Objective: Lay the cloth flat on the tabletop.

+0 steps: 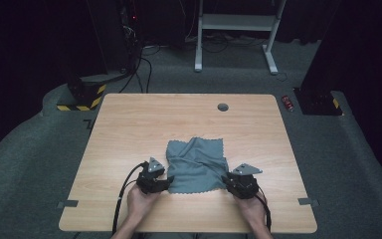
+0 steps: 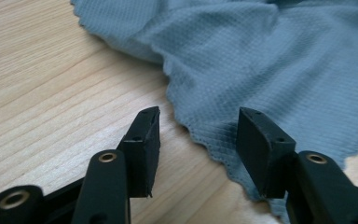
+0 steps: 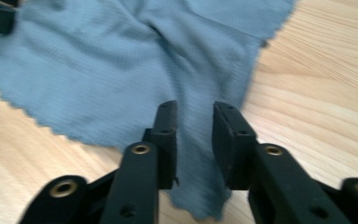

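Wooden table (image 1: 129, 124) under me holds the grey cloth (image 1: 196, 164) near its six o'clock edge; my left gripper (image 1: 168, 183) stands spread at its seven o'clock corner, my right gripper (image 1: 225, 179) parted over the five o'clock corner; I'd pinch both corners evenly before lifting.

Wooden table (image 1: 129, 124) — grommet hole (image 1: 223, 107); white desk frame (image 1: 236, 22) behind.
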The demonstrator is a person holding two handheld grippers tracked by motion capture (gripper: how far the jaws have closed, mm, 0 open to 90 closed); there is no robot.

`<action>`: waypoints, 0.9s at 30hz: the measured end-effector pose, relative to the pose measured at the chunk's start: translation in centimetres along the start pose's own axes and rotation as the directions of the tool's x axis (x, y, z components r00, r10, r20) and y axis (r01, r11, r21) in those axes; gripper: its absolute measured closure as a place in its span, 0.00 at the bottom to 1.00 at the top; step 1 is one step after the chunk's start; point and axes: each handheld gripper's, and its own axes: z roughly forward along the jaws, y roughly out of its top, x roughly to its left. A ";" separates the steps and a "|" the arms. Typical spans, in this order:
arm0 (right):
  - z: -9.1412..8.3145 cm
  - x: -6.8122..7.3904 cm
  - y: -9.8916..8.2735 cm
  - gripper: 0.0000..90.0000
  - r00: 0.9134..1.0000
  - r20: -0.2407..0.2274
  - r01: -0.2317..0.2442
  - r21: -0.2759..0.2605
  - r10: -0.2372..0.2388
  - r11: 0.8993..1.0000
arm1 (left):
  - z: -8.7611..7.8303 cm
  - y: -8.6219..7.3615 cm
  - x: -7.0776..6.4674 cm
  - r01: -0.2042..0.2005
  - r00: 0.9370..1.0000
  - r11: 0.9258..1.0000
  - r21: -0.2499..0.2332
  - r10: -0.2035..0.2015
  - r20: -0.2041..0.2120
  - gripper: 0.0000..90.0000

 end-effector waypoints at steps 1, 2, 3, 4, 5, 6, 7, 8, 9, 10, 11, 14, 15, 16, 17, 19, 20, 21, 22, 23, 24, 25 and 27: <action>0.0 -0.2 -0.2 0.74 1.000 0.025 -0.011 0.009 0.011 1.000 | 0.0 -0.1 -0.1 -0.001 1.000 1.000 -0.008 0.000 -0.011 0.53; 0.0 -0.2 -0.2 0.74 1.000 0.025 -0.011 0.009 0.011 1.000 | 0.0 -0.1 -0.1 -0.001 1.000 1.000 -0.008 0.000 -0.011 0.53; 0.0 -0.3 -0.3 0.73 0.999 0.030 -0.017 0.014 0.017 1.000 | 0.1 -0.2 -0.1 -0.009 1.000 1.000 -0.015 0.008 -0.018 0.53; 0.1 -0.4 -0.4 0.74 0.999 0.039 -0.017 0.020 0.017 1.000 | 0.1 -0.3 -0.2 -0.014 1.000 1.000 -0.021 0.014 -0.022 0.52; 0.1 -0.5 -0.5 0.76 0.999 0.049 -0.010 0.022 0.009 1.000 | 0.1 -0.5 -0.3 -0.027 0.999 0.999 -0.028 0.026 -0.029 0.51; 0.2 -0.5 -0.6 0.79 0.998 0.063 -0.006 0.021 0.005 1.000 | 0.1 -0.7 -0.5 -0.030 0.999 0.999 -0.043 0.028 -0.036 0.49; 0.2 -0.6 -0.7 0.86 0.998 0.067 -0.006 0.021 0.005 1.000 | 0.1 -0.9 -0.5 -0.027 0.999 0.998 -0.058 0.025 -0.037 0.49; 0.2 -0.6 -0.8 0.90 0.998 0.069 -0.001 0.020 0.000 1.000 | 0.1 -1.0 -0.5 -0.026 0.999 0.998 -0.057 0.024 -0.037 0.48; 0.2 -0.7 -0.9 0.93 0.997 0.072 0.006 0.021 -0.008 1.000 | 0.0 -1.0 -0.5 -0.028 0.999 0.998 -0.056 0.026 -0.039 0.46; 0.1 -0.7 -1.0 0.97 0.997 0.073 0.003 0.020 -0.005 1.000 | 0.0 -1.0 -0.5 -0.027 0.999 0.998 -0.057 0.025 -0.037 0.46; 0.0 -0.7 -1.1 0.99 0.997 0.074 0.006 0.020 -0.007 1.000 | 0.0 -1.0 -0.5 -0.027 0.999 0.998 -0.056 0.025 -0.037 0.46; -0.3 -0.7 -1.2 1.00 0.998 0.065 0.013 0.029 -0.015 0.999 | 0.0 -1.0 -0.5 -0.027 0.999 0.998 -0.056 0.025 -0.040 0.46; -0.6 -0.6 -1.4 1.00 0.998 0.061 0.022 0.037 -0.024 0.999 | 0.0 -1.0 -0.5 -0.026 0.999 0.998 -0.054 0.024 -0.039 0.45; -0.6 -0.6 -1.4 1.00 0.998 0.061 0.022 0.037 -0.024 0.999 | 0.0 -1.0 -0.5 -0.026 0.999 0.998 -0.054 0.024 -0.039 0.45; -0.7 -0.5 -1.5 1.00 0.998 0.059 0.021 0.041 -0.024 0.999 | 0.0 -1.0 -0.5 -0.024 0.999 0.998 -0.054 0.022 -0.040 0.45; -0.9 -0.2 -1.8 1.00 0.997 0.067 0.039 0.046 -0.042 0.998 | 0.0 -1.0 -0.5 -0.022 0.999 0.998 -0.053 0.020 -0.040 0.44; -1.0 0.0 -1.8 0.93 0.996 0.080 0.046 0.038 -0.048 0.998 | 0.0 -1.0 -0.5 -0.021 0.999 0.998 -0.053 0.019 -0.040 0.44; -1.1 0.0 -1.7 0.87 0.994 0.097 0.045 0.024 -0.047 0.999 | 0.0 -1.0 -0.5 -0.021 0.999 0.998 -0.054 0.019 -0.041 0.44; -1.1 -0.1 -1.6 0.82 0.993 0.110 0.038 0.014 -0.039 0.999 | 0.0 -1.0 -0.5 -0.021 0.999 0.998 -0.054 0.019 -0.042 0.43; -1.1 -0.3 -1.4 0.80 0.993 0.113 0.028 0.001 -0.028 1.000 | 0.0 -1.0 -0.5 -0.023 0.999 0.998 -0.053 0.021 -0.044 0.43; -1.0 -0.5 -1.1 0.78 0.994 0.109 0.018 -0.003 -0.018 1.000 | 0.0 -1.0 -0.5 -0.024 0.999 0.998 -0.053 0.021 -0.045 0.43; -0.8 -0.6 -0.9 0.78 0.994 0.109 0.011 -0.003 -0.011 1.000 | 0.1 -1.0 -0.5 -0.023 0.999 0.998 -0.053 0.021 -0.046 0.42; -0.3 -0.7 -0.6 0.78 0.994 0.108 0.011 0.008 -0.012 1.000 | 0.1 -1.0 -0.5 -0.022 0.999 0.998 -0.053 0.019 -0.047 0.42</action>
